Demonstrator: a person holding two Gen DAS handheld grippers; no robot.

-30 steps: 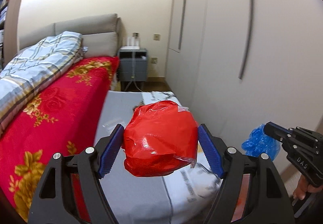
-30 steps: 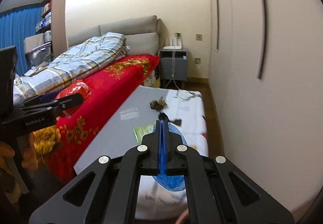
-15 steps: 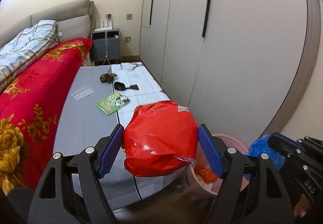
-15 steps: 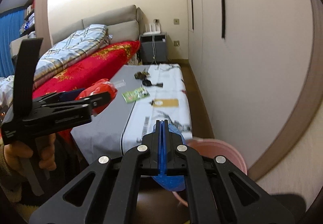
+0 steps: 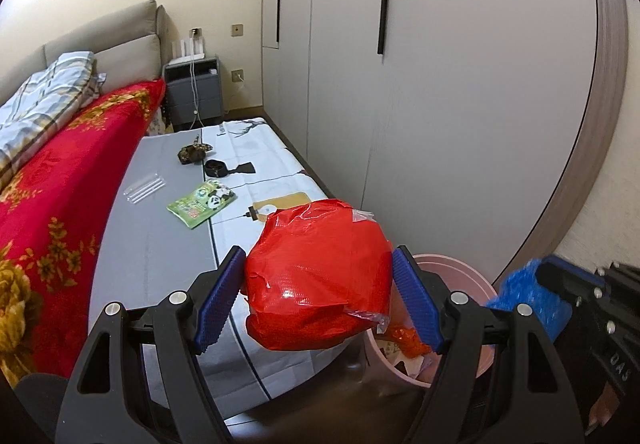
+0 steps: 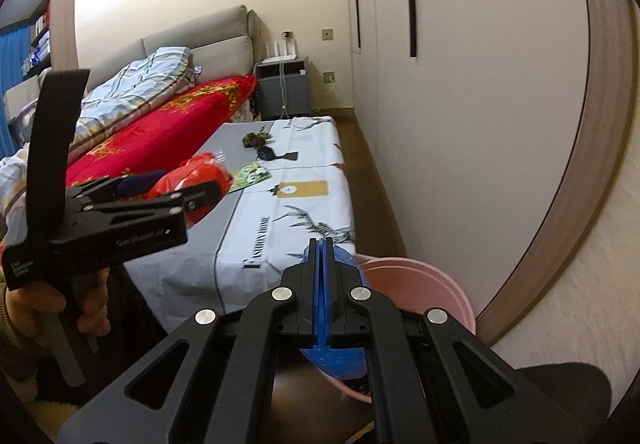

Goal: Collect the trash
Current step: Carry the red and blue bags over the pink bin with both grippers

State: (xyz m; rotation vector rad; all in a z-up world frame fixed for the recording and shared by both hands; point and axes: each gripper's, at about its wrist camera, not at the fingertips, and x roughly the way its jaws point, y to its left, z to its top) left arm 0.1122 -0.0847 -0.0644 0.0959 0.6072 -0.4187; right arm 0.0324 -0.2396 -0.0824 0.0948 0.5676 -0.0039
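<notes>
Jaws of left gripper spread wide, blue pads pressing both sides of red plastic bag, bag held above table edge just beside pink bin. Right gripper jaws clamped tight on blue plastic bag, which hangs over pink bin's near rim. Bin on floor at corner of low table, some scraps inside. Green packet, clear wrapper, dark clumps lie on table farther back. Hand grips left tool's handle.
</notes>
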